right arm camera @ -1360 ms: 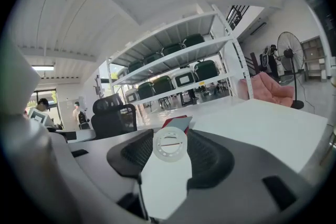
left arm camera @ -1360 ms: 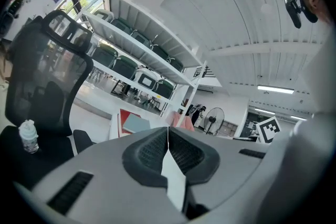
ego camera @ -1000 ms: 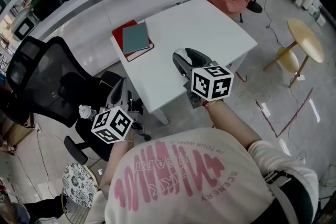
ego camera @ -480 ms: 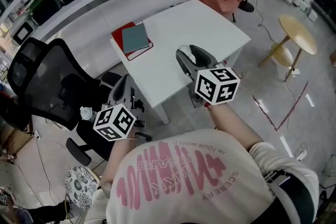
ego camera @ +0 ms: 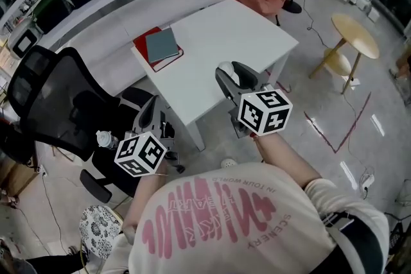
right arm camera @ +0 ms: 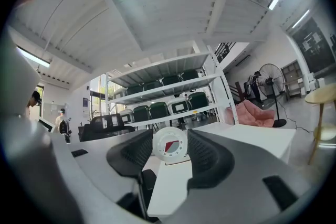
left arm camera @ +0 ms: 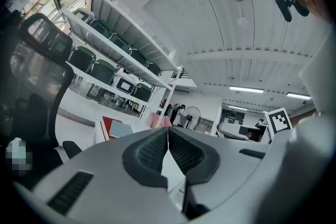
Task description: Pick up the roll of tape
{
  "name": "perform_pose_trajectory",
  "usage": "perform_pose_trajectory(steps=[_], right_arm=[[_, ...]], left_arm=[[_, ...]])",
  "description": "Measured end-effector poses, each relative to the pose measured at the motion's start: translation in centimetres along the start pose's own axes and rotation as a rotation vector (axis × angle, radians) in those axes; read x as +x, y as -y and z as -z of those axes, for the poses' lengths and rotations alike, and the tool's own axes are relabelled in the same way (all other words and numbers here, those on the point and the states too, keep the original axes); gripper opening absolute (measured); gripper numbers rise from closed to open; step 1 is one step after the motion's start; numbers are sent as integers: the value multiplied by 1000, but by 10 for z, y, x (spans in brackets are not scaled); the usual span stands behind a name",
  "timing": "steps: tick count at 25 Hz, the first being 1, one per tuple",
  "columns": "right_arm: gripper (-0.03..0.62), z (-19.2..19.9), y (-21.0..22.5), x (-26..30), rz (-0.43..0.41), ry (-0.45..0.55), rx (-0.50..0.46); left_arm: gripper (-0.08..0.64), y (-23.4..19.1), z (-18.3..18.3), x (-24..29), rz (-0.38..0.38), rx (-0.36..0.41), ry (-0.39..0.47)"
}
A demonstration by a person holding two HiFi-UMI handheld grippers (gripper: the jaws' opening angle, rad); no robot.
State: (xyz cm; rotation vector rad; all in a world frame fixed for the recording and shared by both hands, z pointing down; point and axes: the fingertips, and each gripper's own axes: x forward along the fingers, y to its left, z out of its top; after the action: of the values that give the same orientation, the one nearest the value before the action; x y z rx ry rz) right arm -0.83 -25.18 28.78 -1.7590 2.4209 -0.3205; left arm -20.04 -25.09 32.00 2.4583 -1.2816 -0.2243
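The roll of tape (right arm camera: pixel 169 145) is a white ring, held in the air over the white table's (ego camera: pixel 218 42) near edge. The right gripper (right arm camera: pixel 170 137) clamps it between widely spread jaws. The left gripper (left arm camera: pixel 168 132) has its jaws pressed together with nothing in them.

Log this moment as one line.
right tool: shut on roll of tape | left tool: shut, empty | books: on white table

Roll of tape (right arm camera: pixel 158 146): one white ring with an open centre. It stands on edge, flat face towards the right gripper view. It is clamped by its rim between the jaws of the right gripper (right arm camera: pixel 170 138), above the near part of the white table (ego camera: pixel 212 42).
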Motion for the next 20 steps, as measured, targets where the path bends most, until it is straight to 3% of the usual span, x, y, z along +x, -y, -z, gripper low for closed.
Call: perform_pose_trajectory(steps=[20], right_arm=[[221, 25, -31, -63, 54, -28, -19]], left_arm=[[25, 23, 9, -55, 60, 12, -2]])
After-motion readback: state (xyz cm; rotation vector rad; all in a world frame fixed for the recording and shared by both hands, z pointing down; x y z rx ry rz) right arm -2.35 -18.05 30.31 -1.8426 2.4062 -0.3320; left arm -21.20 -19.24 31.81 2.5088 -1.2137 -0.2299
